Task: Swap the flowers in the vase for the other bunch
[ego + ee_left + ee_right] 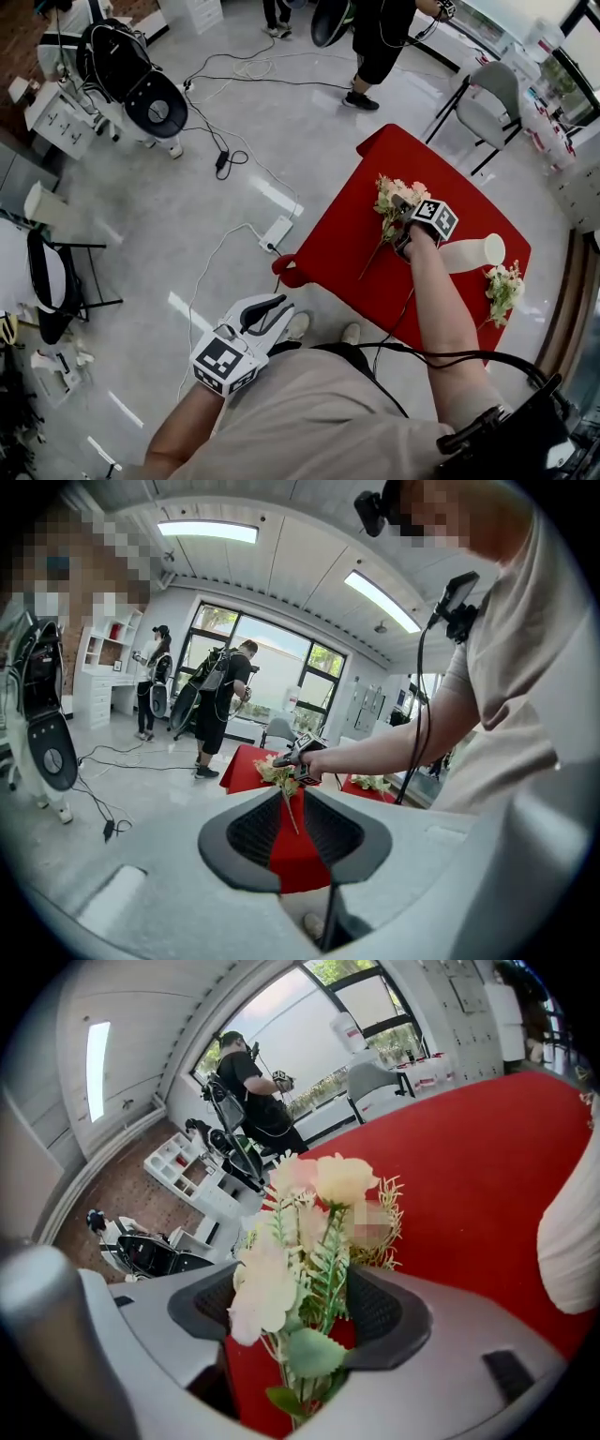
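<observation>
We judge the bunch to be very light, with soft heads that crush easily and thin, springy stems, so it will flop or swing if taken at one end. The heads and leaves give under a squeeze and offer nothing firm. The better hold is on the stems just below the leaves, where they gather into one bundle (a gentle pinch should be enough).

The bunch lies on the red table, and the right gripper is over its leafy top. The jaws stand wide apart with blooms and fronds between them. Foliage brushes the pads, but we see no pinch on it. Its long axis runs from the pale heads at the far side of the table to a bare stem end trailing towards the near left edge.

The white vase lies on its side just beside that gripper. Its mouth faces the other bunch near the table's right edge, and nothing shows in it. We expect it to roll readily and to be harder and more slippery than the flowers.

The left gripper hangs over the floor, well apart from the table, with its jaws apart and nothing between them.
</observation>
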Motion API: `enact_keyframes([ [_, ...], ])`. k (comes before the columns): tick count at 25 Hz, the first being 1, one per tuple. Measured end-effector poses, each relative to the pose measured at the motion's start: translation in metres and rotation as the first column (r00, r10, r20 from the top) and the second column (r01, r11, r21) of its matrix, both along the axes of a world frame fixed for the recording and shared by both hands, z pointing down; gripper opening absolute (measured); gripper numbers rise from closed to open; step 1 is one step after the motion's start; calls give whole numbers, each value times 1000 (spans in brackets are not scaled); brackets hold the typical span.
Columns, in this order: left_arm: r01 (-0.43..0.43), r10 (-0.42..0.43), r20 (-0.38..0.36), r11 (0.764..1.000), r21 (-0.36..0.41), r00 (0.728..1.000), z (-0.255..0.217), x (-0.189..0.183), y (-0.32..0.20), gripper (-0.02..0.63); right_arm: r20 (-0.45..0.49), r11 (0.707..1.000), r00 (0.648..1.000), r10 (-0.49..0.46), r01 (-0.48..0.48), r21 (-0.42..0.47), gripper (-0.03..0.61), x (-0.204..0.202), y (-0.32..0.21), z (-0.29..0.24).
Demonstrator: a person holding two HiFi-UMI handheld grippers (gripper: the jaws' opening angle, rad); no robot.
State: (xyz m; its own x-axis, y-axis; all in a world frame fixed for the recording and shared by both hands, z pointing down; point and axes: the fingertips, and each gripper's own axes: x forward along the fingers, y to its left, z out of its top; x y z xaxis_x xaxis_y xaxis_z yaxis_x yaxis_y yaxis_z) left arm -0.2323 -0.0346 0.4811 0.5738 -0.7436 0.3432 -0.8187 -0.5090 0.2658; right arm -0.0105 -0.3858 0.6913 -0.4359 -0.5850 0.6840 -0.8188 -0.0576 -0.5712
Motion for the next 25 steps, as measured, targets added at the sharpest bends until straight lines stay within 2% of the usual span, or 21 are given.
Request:
enact_keyframes([
  [10,-17,17,6,1000,-3,1000,-4,1,1,57,-19,1000,1000,-8,9,24,138,-3,7,-2],
  [16,-56,56,8,998,5,998,-3,10,-2,57,-40,990,997,-71,75,117,100,-9,13,-26],
  [25,-138,138,-2,990,25,990,-6,26,-4,57,-29,948,992,-122,125,294,86,-22,25,-101],
])
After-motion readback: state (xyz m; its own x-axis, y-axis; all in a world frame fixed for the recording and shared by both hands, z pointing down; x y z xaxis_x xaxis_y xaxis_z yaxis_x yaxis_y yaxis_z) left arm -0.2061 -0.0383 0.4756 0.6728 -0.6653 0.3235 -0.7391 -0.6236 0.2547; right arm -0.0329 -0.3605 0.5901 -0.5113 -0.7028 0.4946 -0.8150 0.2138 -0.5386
